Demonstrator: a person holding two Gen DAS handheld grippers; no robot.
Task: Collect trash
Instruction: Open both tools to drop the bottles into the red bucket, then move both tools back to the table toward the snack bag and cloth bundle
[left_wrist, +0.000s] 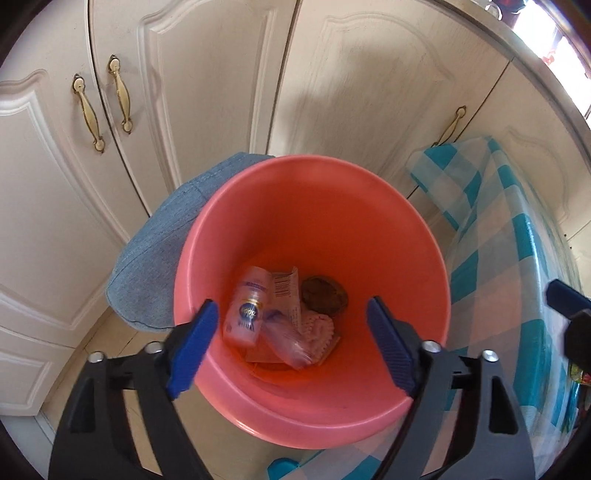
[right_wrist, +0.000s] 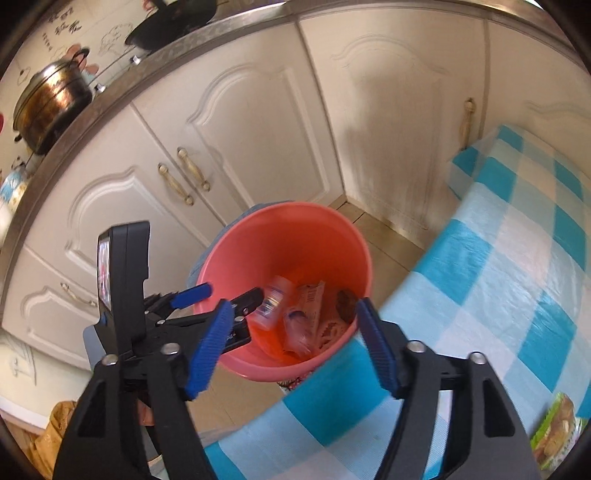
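Cream kitchen cabinets (left_wrist: 207, 110) closed off the background, with a checked cloth over the tabletop (right_wrist: 509, 258) to the right of both tools. Between the left gripper (left_wrist: 291, 325) jaws, which stood wide apart and held nothing, lay the mouth of the pink bin (left_wrist: 417, 236), directly below and ahead of them. The right gripper (right_wrist: 291, 332) also had its jaws spread and empty, hanging above the tabletop edge with the bin just beyond its tips and the left tool reaching in from its left. Down in the bin sat the collected trash: a small clear bottle (left_wrist: 245, 310) nearest the left jaw, a crumpled wrapper (left_wrist: 286, 288) beside it, a pale scalloped piece (left_wrist: 319, 332) toward the centre, and a brown round lump (left_wrist: 325, 295) farther off. A blue denim cloth (left_wrist: 155, 266) lay outside the bin's far left rim. The drop looked finished, so a good next step would be lifting the left tool straight up, clear of the rim, before swinging toward the colourful packet (right_wrist: 554, 432) at the right jaw's near side, approaching it with jaws kept open and level.
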